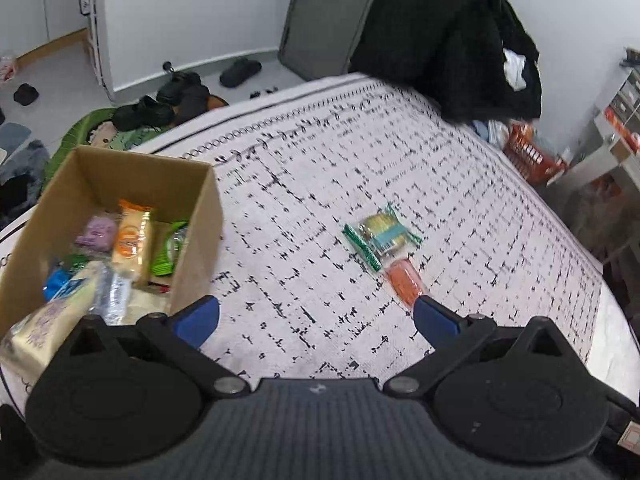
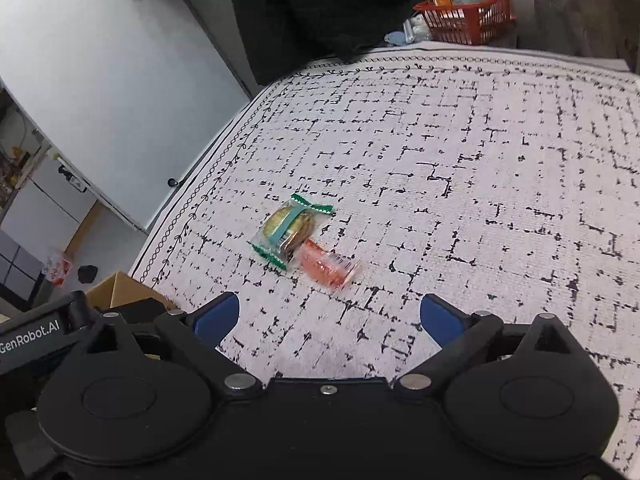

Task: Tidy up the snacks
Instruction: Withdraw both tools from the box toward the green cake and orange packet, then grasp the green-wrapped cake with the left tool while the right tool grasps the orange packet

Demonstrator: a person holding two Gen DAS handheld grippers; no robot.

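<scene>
From the left wrist, the left hand-held gripper [image 1: 316, 322] gapes empty beside the cardboard box [image 1: 200, 216], while from the right wrist the right hand-held gripper [image 2: 330, 316], also wide, faces the touching cookie packet [image 2: 290, 230] and orange packet [image 2: 326, 268] on the tabletop [image 2: 480, 168], so one pinch may drag both.

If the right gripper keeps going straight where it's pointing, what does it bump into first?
Probably the orange snack packet, lying against the green-edged cookie packet on the patterned cloth. The right gripper is open and empty. Depth is unclear.
</scene>
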